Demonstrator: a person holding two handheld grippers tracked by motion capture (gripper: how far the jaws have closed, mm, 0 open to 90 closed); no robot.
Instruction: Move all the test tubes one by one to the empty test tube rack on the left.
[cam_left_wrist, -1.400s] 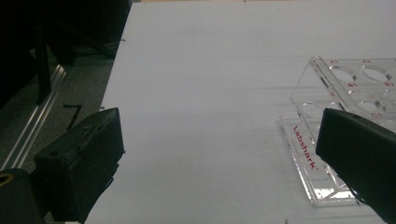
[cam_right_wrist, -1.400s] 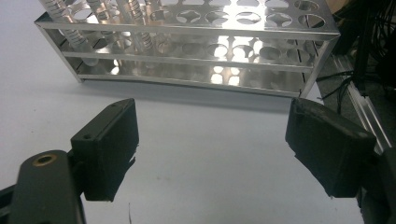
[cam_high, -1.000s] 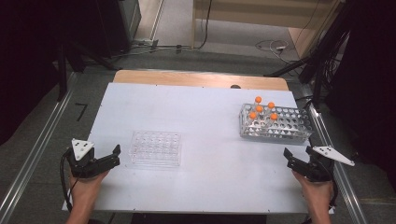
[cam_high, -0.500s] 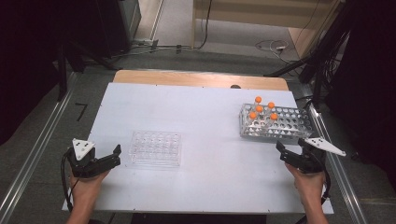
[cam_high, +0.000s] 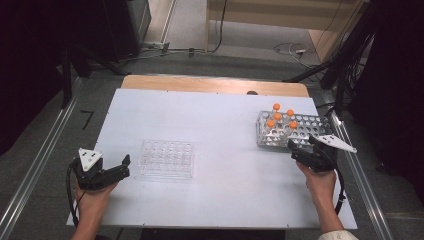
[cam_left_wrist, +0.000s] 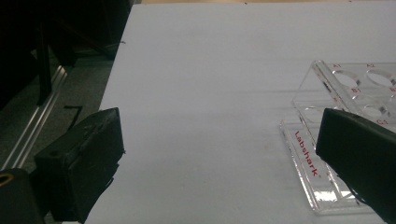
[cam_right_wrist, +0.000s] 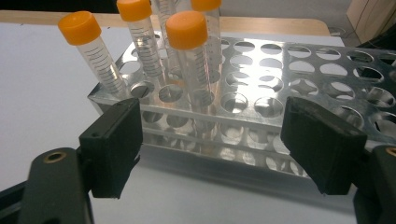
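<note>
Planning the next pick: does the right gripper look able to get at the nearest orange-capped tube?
Probably yes. The right gripper is open and faces the metal rack; the nearest tube stands in a front row with nothing before it.

In the right claw view, the top edge cuts the caps of two far tubes (cam_right_wrist: 205, 14), and the metal rack (cam_right_wrist: 299, 79) runs off the right edge. The nearest tube (cam_right_wrist: 189, 60) hides part of the one behind it. In the left claw view, the clear tray (cam_left_wrist: 336, 116) is cut off at the right, its near corner behind a black jaw. From above, the tray's hole labels are too small to read, and both forearms leave the bottom edge
</note>
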